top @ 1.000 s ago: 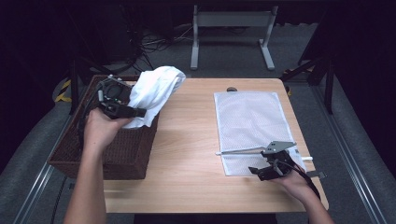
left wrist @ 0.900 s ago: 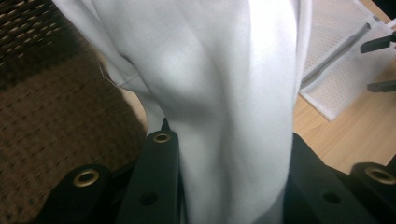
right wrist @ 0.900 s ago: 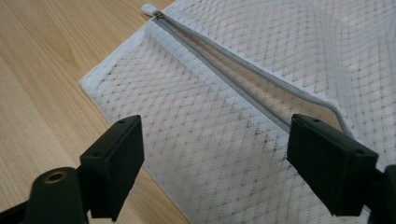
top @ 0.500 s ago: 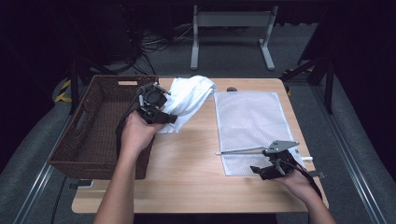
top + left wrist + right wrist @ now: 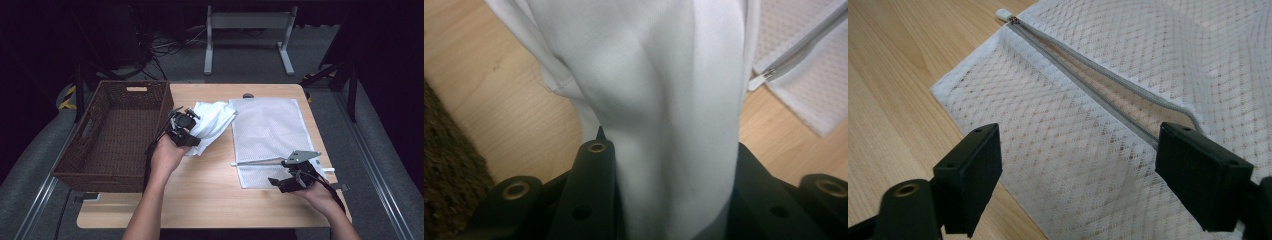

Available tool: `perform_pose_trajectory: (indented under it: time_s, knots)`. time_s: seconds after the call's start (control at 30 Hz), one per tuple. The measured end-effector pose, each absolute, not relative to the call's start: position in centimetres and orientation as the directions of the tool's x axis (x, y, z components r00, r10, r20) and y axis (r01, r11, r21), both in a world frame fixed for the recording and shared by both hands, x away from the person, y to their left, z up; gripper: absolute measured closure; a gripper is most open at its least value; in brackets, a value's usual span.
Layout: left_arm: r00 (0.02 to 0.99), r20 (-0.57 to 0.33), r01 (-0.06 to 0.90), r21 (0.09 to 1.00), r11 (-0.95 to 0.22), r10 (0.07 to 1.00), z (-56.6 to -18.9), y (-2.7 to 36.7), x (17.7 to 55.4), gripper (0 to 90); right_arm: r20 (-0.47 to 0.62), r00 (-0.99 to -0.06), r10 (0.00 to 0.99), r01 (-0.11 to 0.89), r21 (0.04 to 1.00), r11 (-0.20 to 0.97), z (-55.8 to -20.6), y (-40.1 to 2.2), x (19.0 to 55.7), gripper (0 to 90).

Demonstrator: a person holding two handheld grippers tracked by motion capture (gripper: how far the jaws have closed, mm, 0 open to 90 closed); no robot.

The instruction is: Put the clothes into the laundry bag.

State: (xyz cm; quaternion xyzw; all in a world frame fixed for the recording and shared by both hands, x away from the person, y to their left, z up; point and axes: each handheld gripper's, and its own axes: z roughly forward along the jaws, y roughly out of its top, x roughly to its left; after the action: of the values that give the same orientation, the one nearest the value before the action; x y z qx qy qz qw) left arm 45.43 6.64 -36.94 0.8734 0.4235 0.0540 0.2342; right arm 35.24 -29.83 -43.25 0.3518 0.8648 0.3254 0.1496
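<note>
A white cloth (image 5: 214, 119) hangs bunched from my left gripper (image 5: 186, 129), which is shut on it; in the left gripper view the cloth (image 5: 664, 100) runs up between the two black jaws of that gripper (image 5: 669, 165). It is over the table, between the wicker basket (image 5: 75, 150) and a white mesh bag (image 5: 270, 130). The bag lies flat, its zipper (image 5: 1098, 75) partly undone near its near end. My right gripper (image 5: 283, 181) rests at that near end, jaws wide apart over the mesh (image 5: 1088, 150); they grip nothing.
The brown basket takes up the table's left part, and its wall (image 5: 449, 175) sits close by the left gripper. Bare wood (image 5: 210, 200) lies at the table's near side. A grey metal frame (image 5: 247, 30) stands on the floor behind.
My left hand has carried the white cloth from over the basket rightward and down to the table beside the mesh bag. The right hand has kept still.
</note>
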Motion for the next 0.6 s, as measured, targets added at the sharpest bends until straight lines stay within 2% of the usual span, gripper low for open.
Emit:
perform_pose_trajectory:
  time_s: [0.37, 0.6]
  knots:
    - [0.577, -0.091, 0.771, 0.389, -0.505, 0.811, -41.6, 6.9, 46.4, 73.9, -0.033, -0.714, 0.700, 0.504, 0.670, 0.545, -43.3, -29.8, 35.2, 19.1]
    - [0.577, -0.097, 0.778, 0.366, -0.510, 0.811, -42.8, 6.9, 46.6, 70.9, -0.035, -0.716, 0.697, 0.502, 0.668, 0.549, -43.3, -29.7, 35.2, 19.2]
